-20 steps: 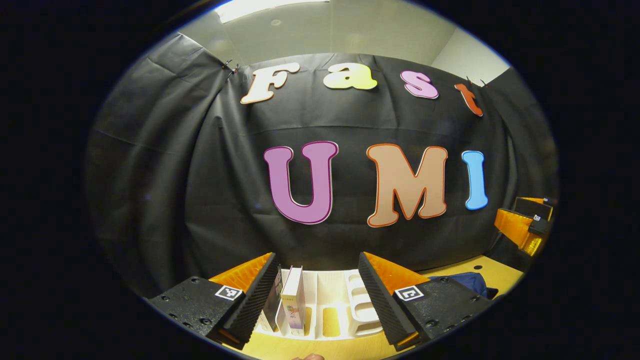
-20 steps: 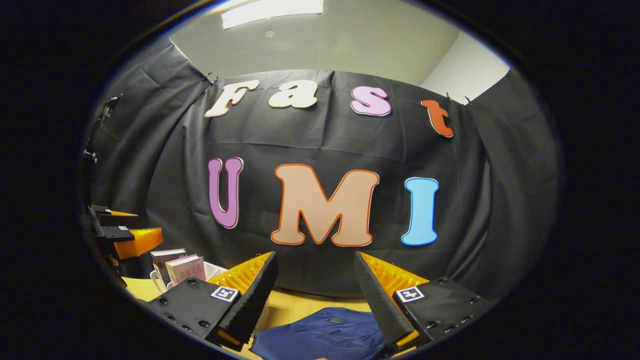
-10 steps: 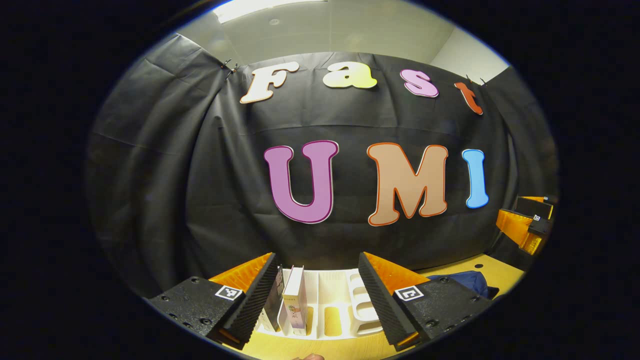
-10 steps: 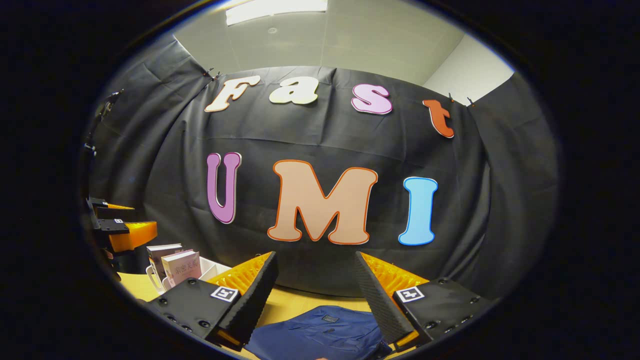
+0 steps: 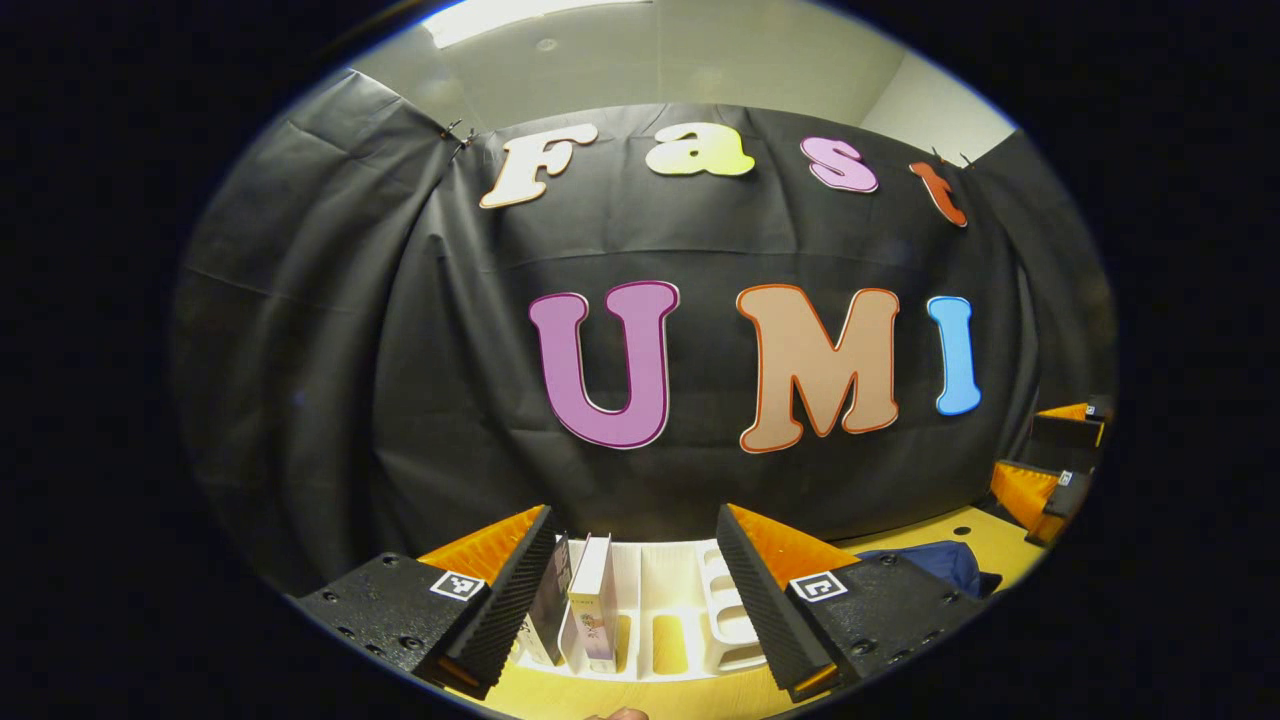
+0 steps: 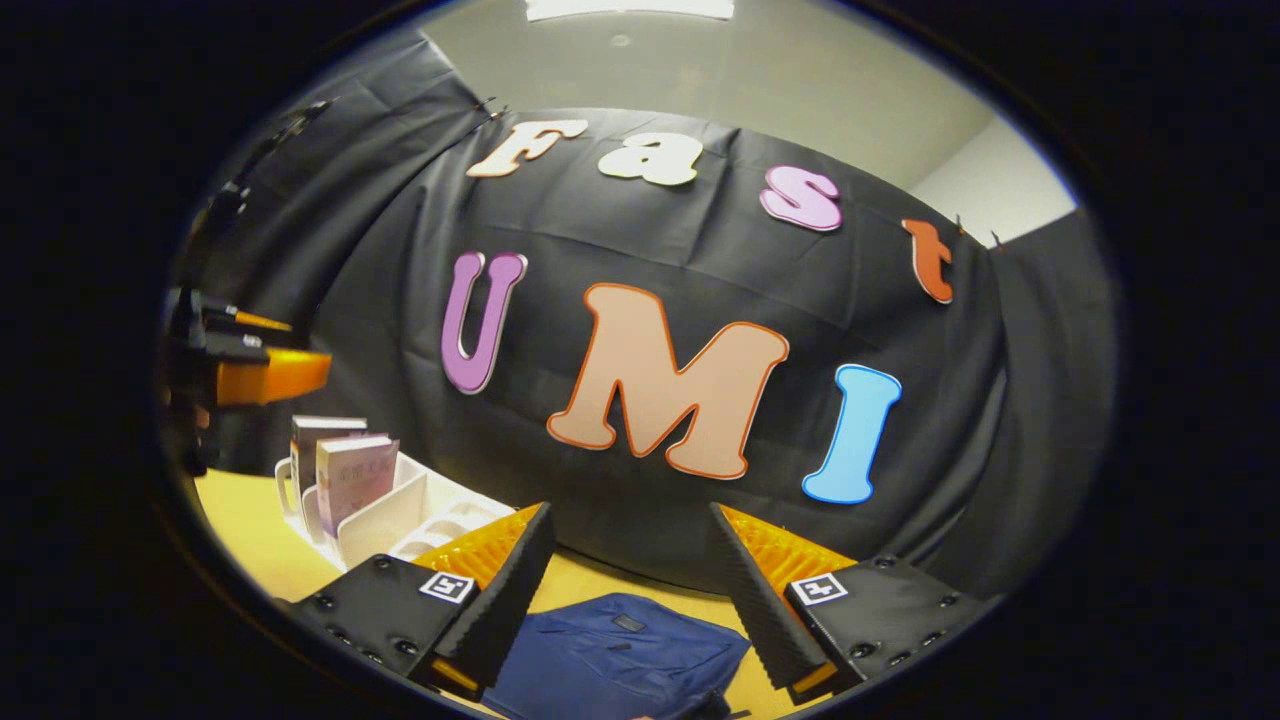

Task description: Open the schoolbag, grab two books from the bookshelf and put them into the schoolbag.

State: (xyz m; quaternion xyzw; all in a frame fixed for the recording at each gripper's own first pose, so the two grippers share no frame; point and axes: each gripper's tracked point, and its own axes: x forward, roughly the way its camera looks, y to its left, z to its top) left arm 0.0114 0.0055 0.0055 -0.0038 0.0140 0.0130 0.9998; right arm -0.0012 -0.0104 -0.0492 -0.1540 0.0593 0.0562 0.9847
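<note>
The schoolbag (image 6: 620,655) lies flat and closed on the table (image 6: 240,545), just ahead of the right gripper (image 6: 628,590), whose fingers stand apart, empty. Since a second ago that view has tilted and more of the bag shows, suggesting an approach to open it. Two books (image 5: 580,610) stand in the bookshelf (image 5: 690,610) before the left gripper (image 5: 633,590), also apart, unmoved.
</note>
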